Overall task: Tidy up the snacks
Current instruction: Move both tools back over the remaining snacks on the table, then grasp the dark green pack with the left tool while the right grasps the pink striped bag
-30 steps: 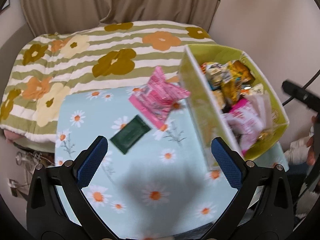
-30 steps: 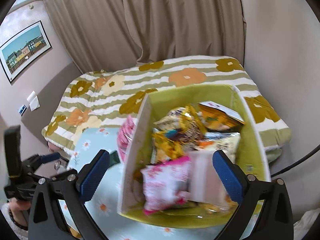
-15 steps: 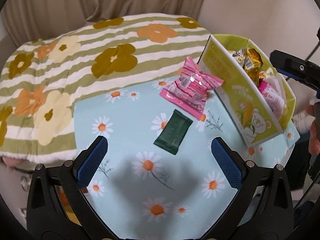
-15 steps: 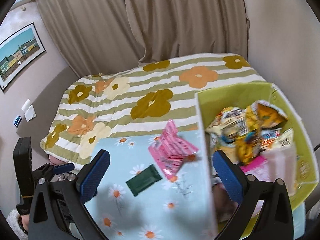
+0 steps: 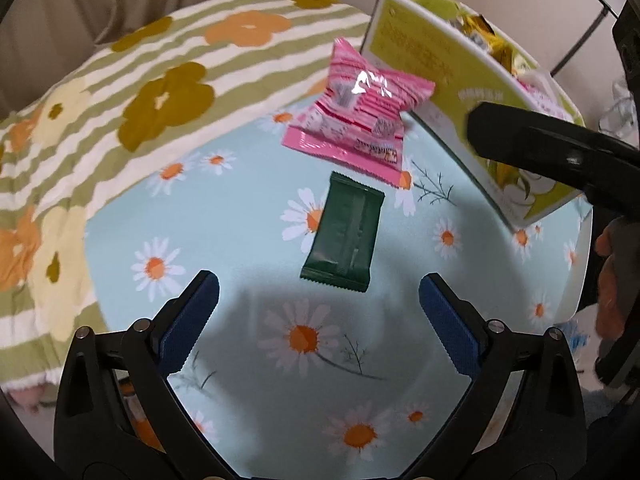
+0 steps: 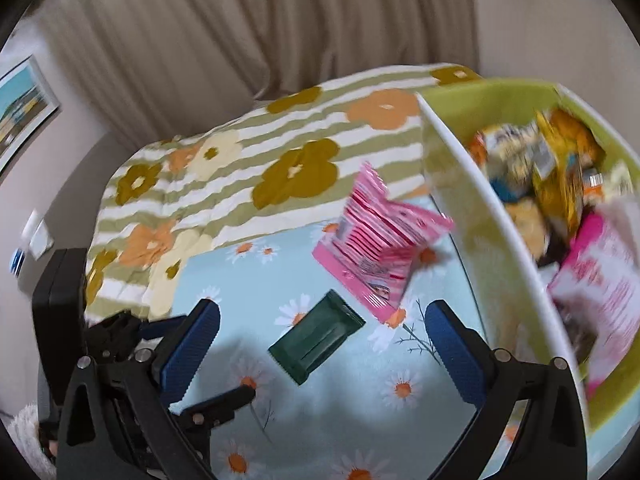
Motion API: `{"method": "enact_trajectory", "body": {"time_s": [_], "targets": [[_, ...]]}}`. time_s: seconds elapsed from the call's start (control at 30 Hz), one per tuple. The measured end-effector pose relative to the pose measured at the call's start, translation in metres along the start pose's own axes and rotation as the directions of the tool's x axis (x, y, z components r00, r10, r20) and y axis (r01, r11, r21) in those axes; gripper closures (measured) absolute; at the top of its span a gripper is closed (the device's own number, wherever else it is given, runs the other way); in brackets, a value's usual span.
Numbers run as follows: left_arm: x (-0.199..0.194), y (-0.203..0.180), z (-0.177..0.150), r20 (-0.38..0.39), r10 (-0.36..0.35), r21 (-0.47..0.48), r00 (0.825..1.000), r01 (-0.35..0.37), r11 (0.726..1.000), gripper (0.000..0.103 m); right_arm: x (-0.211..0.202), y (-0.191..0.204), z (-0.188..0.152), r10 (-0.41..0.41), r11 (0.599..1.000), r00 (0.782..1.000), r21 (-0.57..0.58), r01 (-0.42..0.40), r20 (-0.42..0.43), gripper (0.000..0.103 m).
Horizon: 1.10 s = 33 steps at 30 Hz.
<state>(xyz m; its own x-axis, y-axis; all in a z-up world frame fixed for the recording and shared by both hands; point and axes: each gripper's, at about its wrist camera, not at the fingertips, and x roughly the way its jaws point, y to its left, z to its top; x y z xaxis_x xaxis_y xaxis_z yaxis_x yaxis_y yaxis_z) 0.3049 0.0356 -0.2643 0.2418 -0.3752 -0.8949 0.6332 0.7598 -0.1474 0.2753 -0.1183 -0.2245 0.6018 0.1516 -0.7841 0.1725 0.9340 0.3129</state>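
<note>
A dark green snack packet [image 5: 344,238] lies flat on the daisy-print table top [image 5: 248,216]; it also shows in the right wrist view [image 6: 316,336]. A pink snack bag [image 5: 360,116] leans against the green box [image 5: 432,64] of snacks; the right wrist view shows the bag [image 6: 380,236] and the box [image 6: 480,216] too. My left gripper [image 5: 318,312] is open and empty just short of the green packet. My right gripper [image 6: 322,344] is open and empty above that packet. The right tool's black body [image 5: 560,152] crosses the left view.
The box holds several yellow, orange and pink snack packs [image 6: 560,184]. A striped flower-print cover [image 5: 140,92] lies behind the table. Curtains [image 6: 260,40] hang at the back. The left tool [image 6: 120,344] stands at the table's left edge.
Both grippers have moved down and closer to the green packet. The right view has swung left from the box to the table. The packets have not moved.
</note>
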Motion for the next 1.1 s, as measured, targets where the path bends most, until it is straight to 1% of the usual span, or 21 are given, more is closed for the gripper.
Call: {"method": "enact_trajectory", "body": {"time_s": [0.1, 0.17, 0.23, 0.3, 0.33, 0.4, 0.53, 0.77, 0.83, 1.0, 1.1], "targets": [[0.021, 0.001, -0.002, -0.007, -0.019, 0.016, 1.000, 0.019, 1.000, 0.004, 0.016, -0.007, -0.005, -0.030, 0.996, 1.000, 0.083, 0.030, -0.005, 0.001], [0.032, -0.002, -0.002, 0.003, -0.017, 0.044, 1.000, 0.017, 0.999, 0.007, 0.020, -0.012, -0.008, -0.050, 0.990, 0.999, 0.132, 0.047, 0.016, 0.001], [0.040, -0.006, -0.001, 0.017, -0.015, 0.078, 1.000, 0.013, 0.997, 0.013, 0.018, -0.014, -0.010, -0.073, 0.986, 0.996, 0.151, 0.065, 0.047, 0.001], [0.047, -0.007, 0.002, 0.029, -0.033, 0.093, 0.999, 0.030, 0.995, 0.017, 0.015, -0.017, -0.011, -0.090, 0.982, 0.994, 0.170, 0.078, 0.068, 0.001], [0.051, -0.008, 0.004, 0.025, -0.037, 0.101, 0.999, 0.034, 0.994, 0.021, 0.014, -0.020, -0.011, -0.092, 0.980, 0.993, 0.182, 0.077, 0.076, 0.001], [0.058, -0.010, 0.008, 0.019, -0.054, 0.120, 0.998, 0.051, 0.991, 0.027, 0.015, -0.025, -0.013, -0.086, 0.977, 0.994, 0.201, 0.069, 0.073, 0.001], [0.069, -0.013, 0.013, 0.017, -0.073, 0.155, 0.997, 0.070, 0.986, 0.030, 0.017, -0.032, -0.017, -0.076, 0.969, 0.994, 0.243, 0.054, 0.084, 0.001], [0.074, -0.017, 0.016, 0.024, -0.080, 0.181, 0.997, 0.074, 0.981, 0.030, 0.012, -0.045, -0.024, -0.041, 0.952, 0.992, 0.306, 0.003, 0.118, 0.001], [0.075, -0.019, 0.017, 0.027, -0.070, 0.194, 0.997, 0.063, 0.979, 0.030, 0.009, -0.048, -0.025, -0.041, 0.946, 0.991, 0.325, -0.003, 0.129, 0.001], [0.080, -0.021, 0.023, 0.035, -0.041, 0.212, 0.999, 0.033, 0.977, 0.030, 0.003, -0.052, -0.028, -0.066, 0.942, 0.990, 0.334, 0.020, 0.127, 0.001], [0.084, -0.023, 0.028, 0.041, -0.019, 0.224, 0.999, 0.010, 0.974, 0.030, -0.002, -0.055, -0.031, -0.069, 0.940, 0.988, 0.340, 0.018, 0.138, 0.001]]}}
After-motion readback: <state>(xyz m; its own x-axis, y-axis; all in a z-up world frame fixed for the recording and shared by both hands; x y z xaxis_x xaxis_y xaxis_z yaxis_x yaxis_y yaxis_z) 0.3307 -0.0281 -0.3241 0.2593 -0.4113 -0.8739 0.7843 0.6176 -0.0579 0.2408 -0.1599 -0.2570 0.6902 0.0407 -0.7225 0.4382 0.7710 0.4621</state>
